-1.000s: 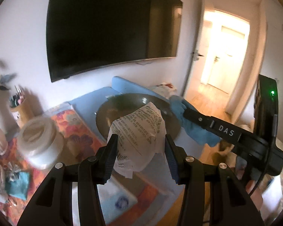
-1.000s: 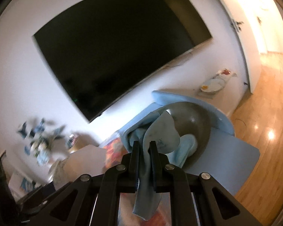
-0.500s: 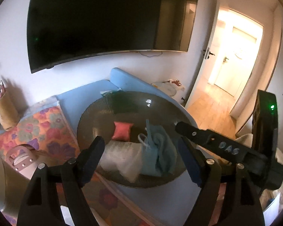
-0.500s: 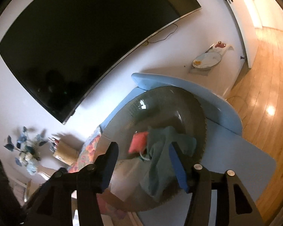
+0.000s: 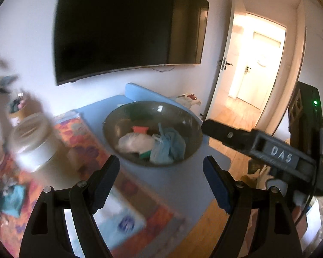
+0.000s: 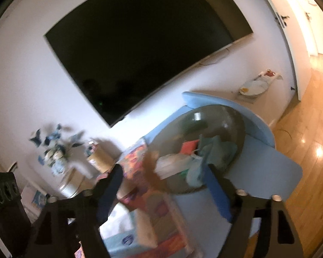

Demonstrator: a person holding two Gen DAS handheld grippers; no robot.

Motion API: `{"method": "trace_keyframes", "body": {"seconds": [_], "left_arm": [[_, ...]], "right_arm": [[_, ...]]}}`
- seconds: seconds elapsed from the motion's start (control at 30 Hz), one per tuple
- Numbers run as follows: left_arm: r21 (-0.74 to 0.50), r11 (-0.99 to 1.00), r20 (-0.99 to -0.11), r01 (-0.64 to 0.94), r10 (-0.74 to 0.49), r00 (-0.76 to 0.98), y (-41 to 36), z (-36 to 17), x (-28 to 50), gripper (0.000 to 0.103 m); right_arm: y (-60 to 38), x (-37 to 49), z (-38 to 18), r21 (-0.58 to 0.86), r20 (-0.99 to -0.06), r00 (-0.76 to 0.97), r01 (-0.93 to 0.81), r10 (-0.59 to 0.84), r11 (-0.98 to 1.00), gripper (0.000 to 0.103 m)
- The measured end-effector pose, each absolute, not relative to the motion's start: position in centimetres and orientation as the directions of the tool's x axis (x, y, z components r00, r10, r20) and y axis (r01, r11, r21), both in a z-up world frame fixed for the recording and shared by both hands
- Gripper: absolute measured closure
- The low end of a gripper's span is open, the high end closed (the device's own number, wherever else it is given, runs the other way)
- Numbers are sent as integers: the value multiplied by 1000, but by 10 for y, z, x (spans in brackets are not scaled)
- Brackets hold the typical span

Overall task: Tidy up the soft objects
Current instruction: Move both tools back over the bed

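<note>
Soft stuff is sitting in the bowl (image 5: 122,150): a white bag (image 5: 135,143), a blue cloth (image 5: 172,142) and a small red cushion (image 5: 140,129), all piled together inside it. In the left wrist view, the left tongs (image 5: 161,179) are hanging wide open just in front of the bowl, gripping nothing. The right tongs' arm is poking in beside the bowl too.

Right wrist view is pretty blurry, but the right tongs (image 6: 163,189) are gaping wide with nothing in them, and the bowl (image 6: 236,120) with the same pile is sitting just beyond.

Looks like this batch is done. More bits near the flowery mat (image 5: 81,142) left of the bowl might be next, can't tell.
</note>
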State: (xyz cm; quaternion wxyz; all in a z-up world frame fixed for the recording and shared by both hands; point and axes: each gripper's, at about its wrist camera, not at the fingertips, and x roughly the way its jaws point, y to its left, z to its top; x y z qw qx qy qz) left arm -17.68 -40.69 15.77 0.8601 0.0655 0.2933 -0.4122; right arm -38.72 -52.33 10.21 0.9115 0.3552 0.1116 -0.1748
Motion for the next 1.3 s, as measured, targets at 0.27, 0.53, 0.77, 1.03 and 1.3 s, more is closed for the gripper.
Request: {"method": "trace_keyframes", "body": {"seconds": [0.27,0.53,0.77,1.03,1.3], "left_arm": [[-91,719,-508,689,-628,589,-299,167,-201,24],[-65,861,-497,505,-467,732,-178,156,-190,24],[-57,972,-560,227,-219,799,-68,127,-151,24],[49,999,-645,-1,32,764,14,58,-105,24],[-72,997,-719,-42,-23,695,51,21,-76,24]], "right_arm": [[-433,-365,118,531,-334,936,283,-110,799,20],[-322,-304,129,364,-407,913,138,24,921,20],[-218,-233,118,164,-511,859,51,40,985,20],[-184,-146,63,236,-632,758,-11,162,972,20],[-184,-100,24,188,-642,759,15,111,982,20]]}}
